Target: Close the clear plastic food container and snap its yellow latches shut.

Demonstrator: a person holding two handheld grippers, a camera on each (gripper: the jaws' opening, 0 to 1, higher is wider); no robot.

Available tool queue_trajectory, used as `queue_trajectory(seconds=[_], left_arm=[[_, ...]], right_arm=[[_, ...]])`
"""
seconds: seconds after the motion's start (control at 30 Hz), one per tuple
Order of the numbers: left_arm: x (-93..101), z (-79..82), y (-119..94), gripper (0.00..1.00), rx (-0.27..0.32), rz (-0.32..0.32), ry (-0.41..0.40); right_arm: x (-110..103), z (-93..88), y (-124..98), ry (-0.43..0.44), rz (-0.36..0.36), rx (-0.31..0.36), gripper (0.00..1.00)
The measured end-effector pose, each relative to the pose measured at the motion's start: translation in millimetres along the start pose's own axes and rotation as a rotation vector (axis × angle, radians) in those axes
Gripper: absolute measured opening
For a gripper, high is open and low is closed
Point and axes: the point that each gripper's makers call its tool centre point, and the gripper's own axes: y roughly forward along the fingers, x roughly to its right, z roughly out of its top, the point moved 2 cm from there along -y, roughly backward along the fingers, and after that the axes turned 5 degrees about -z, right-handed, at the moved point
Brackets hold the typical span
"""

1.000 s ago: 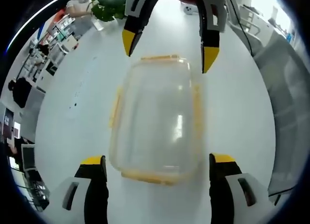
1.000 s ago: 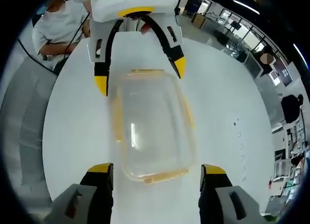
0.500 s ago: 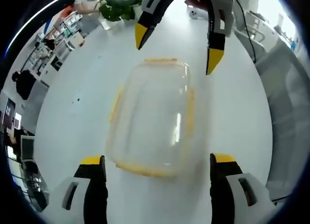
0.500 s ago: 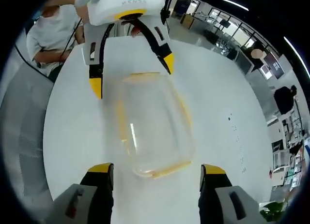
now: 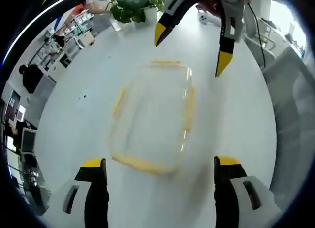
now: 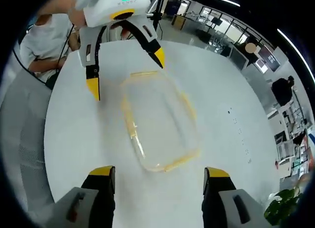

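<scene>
we see the clear plastic food container (image 5: pixel 151 118) lying flat on a round white table (image 5: pixel 74 139), in the middle of the left gripper view. its long axis runs from the bottom of that frame toward the top, leaning a little to the right, so one short end points at our own jaws and the other at the opposite gripper. it is a rounded rectangle of glassy, see-through plastic, with bright streaks of reflected light along its right edge. the lid is on the body. yellow latches (image 5: pixel 137 164) line all four sides: a long bar at the near short end, another at the far end, and one on each long side; we cannot tell whether they are snapped down.

in the right gripper view the same container (image 6: pixel 158 118) sits at centre frame, its long axis running from lower right to upper left, with the yellow trim (image 6: pixel 183 159) brightest along the near short end.

the left gripper (image 5: pixel 157 165) has its jaws spread wide, black with yellow tips, at the bottom of its view on either side of the container's near end, not touching it. the right gripper (image 6: pixel 158 170) is likewise spread wide and clear of the container. each one appears at the top of the other's view, white-bodied, jaws apart, hovering past the far short end.

a potted green plant (image 5: pixel 132 5) stands at the upper left of the left gripper view.
</scene>
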Motion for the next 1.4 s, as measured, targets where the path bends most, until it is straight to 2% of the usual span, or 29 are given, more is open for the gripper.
queue_trajectory(seconds=[0.3, 0.57, 0.83, 1.07, 1.4], left_arm=[[0.5, -3.6, -8, 0.87, 0.051, 0.048, -0.045], [9.4, -3.6, -13, 0.87, 0.115, 0.079, -0.078], [16.3, -9.6, -19, 0.86, 0.152, 0.110, -0.119], [21.9, -13.4, -21, 0.85, 0.174, 0.107, -0.167], [34.4, -18.3, -27, 0.85, 0.209, 0.116, -0.175]], right_arm=[[-6, -3.9, -7, 0.060, -0.017, 0.022, 0.71], [-14, -8.0, -9, 0.118, -0.035, 0.048, 0.70], [-22, -12.8, -15, 0.154, -0.055, 0.066, 0.70], [-28, -16.2, -16, 0.208, -0.060, 0.082, 0.70], [-41, -18.7, -23, 0.246, -0.082, 0.122, 0.69]])
